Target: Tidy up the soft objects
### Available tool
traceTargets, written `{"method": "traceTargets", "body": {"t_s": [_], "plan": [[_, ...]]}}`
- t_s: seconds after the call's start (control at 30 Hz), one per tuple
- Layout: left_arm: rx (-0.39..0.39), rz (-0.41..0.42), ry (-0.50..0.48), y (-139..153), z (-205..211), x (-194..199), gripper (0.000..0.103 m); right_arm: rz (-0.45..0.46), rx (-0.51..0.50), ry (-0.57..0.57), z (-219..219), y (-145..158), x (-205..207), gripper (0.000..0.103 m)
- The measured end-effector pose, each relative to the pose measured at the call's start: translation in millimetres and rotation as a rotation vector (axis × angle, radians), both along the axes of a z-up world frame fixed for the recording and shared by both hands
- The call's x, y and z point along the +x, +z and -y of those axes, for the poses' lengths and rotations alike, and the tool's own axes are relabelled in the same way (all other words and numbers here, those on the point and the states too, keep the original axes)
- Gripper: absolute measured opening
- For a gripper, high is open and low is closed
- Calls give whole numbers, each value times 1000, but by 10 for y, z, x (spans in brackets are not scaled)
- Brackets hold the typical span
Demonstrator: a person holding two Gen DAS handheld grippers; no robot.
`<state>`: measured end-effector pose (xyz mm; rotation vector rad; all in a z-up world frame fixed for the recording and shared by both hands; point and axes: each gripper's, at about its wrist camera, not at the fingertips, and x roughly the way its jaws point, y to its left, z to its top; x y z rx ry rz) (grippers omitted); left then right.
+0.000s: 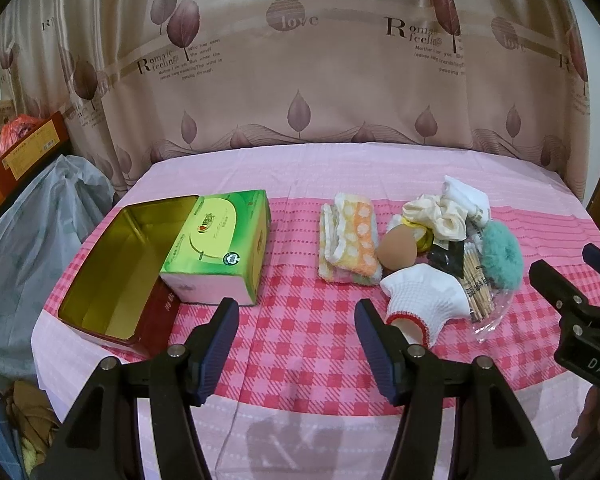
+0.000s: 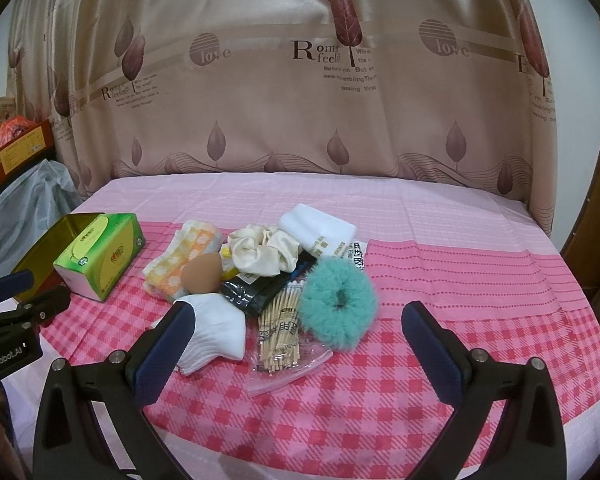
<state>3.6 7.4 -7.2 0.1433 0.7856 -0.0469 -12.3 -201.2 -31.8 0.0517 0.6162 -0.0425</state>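
Left wrist view, far left: open gold-lined tin (image 1: 108,264), empty, on the pink checked table (image 1: 300,360). A green tissue box (image 1: 220,248) stands touching the tin's right side.

Lower centre: left hand-held gripper (image 1: 296,320) — released, jaws wide apart, nothing between them, hovering over bare cloth. Its right finger overlaps the cuff of a white knit glove (image 1: 424,292) in the frame; contact cannot be told.

Right of centre, the pile of soft things: folded orange-and-white dotted towel (image 1: 350,240), tan makeup sponge (image 1: 396,252) just beside it, cream scrunchie (image 1: 436,212) behind, white folded cloth (image 1: 466,194) at the back, fuzzy teal scrunchie (image 1: 500,256) at the right edge. A clear bag of cotton swabs (image 1: 476,288) lies between glove and teal scrunchie, a black packet (image 1: 446,260) partly under the heap.

Right wrist view: right hand-held gripper (image 2: 296,320) — also released, jaws spread wide, empty. The swab bag and teal scrunchie (image 2: 338,304) sit between its fingers in the frame, the glove (image 2: 220,332) by the left finger. Curtain (image 2: 300,80) behind.
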Motion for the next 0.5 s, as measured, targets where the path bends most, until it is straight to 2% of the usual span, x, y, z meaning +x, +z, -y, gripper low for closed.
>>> {"method": "traceTargets", "body": {"t_s": [0.37, 0.5], "plan": [[-7, -25, -8, -85, -10, 57, 62, -6, -3, -3, 16, -41, 26, 101], [-11, -33, -11, -115, -16, 75, 62, -6, -5, -4, 29, -58, 21, 96]]}}
